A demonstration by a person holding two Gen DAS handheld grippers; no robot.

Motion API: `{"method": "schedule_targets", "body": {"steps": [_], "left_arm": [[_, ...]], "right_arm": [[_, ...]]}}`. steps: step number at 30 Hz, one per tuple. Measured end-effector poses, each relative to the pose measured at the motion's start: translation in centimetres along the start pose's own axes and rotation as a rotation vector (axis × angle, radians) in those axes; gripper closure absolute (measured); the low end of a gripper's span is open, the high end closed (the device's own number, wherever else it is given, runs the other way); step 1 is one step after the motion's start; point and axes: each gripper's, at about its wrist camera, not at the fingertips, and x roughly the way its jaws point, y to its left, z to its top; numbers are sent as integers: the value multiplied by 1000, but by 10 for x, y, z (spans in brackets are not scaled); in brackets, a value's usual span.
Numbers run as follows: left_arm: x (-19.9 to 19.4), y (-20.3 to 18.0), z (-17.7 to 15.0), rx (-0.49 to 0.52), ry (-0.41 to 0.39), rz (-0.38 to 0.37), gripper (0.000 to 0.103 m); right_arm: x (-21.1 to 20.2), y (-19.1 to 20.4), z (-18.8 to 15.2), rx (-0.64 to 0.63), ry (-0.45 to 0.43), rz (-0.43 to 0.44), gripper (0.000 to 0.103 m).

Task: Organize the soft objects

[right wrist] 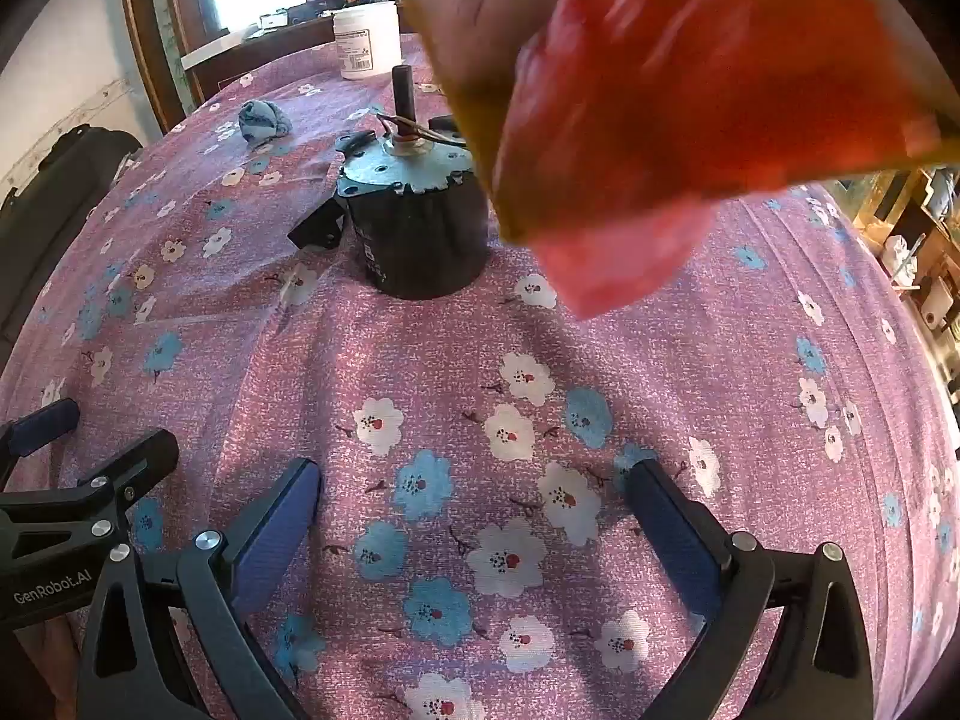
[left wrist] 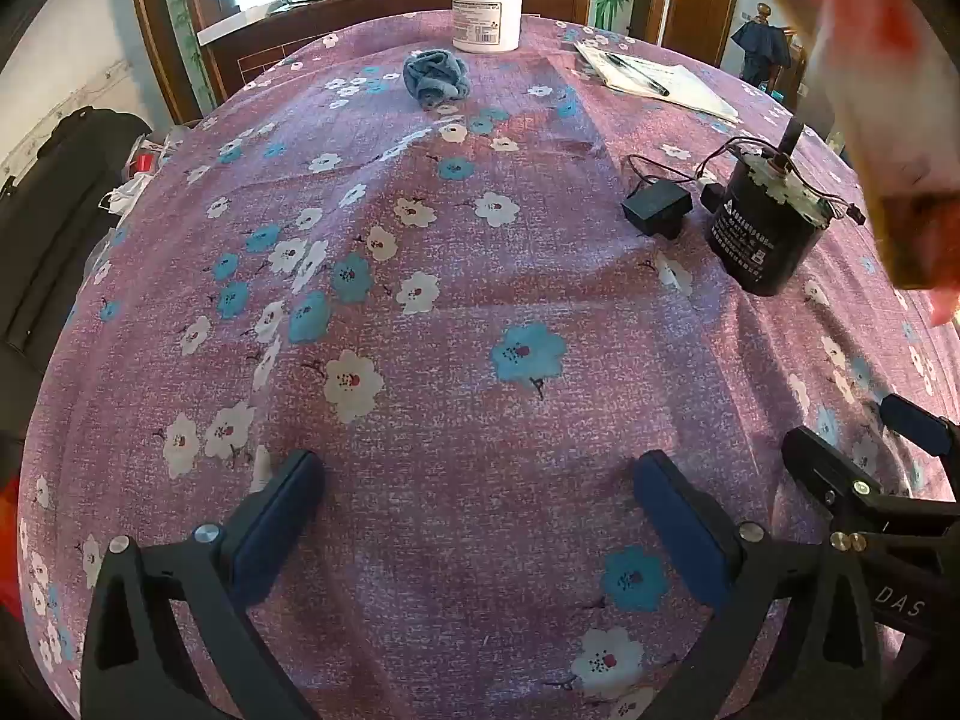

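Observation:
A crumpled blue-grey cloth (left wrist: 435, 78) lies on the far part of the flowered purple tablecloth (left wrist: 456, 276); it also shows in the right wrist view (right wrist: 263, 117). A blurred red-and-tan object (right wrist: 678, 96) hangs in the air above the table's right side, also at the right edge of the left wrist view (left wrist: 888, 120); what holds it is hidden. My left gripper (left wrist: 477, 516) is open and empty low over the cloth-covered table. My right gripper (right wrist: 474, 516) is open and empty beside it, to its right.
A black motor (left wrist: 762, 222) with wires and a small black box (left wrist: 657, 210) stands right of centre, also in the right wrist view (right wrist: 414, 228). A white tub (left wrist: 486, 12) and papers with a pen (left wrist: 654, 81) sit at the back. A dark bag (left wrist: 54, 204) lies off the left edge.

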Motion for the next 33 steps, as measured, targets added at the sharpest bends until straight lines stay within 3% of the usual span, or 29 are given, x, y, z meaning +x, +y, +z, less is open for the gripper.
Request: {"method": "schedule_targets", "body": {"steps": [33], "left_arm": [[0,-2,2,-1,0,1,0]], "right_arm": [[2,-1,-3,-2,-1,-1,0]]}}
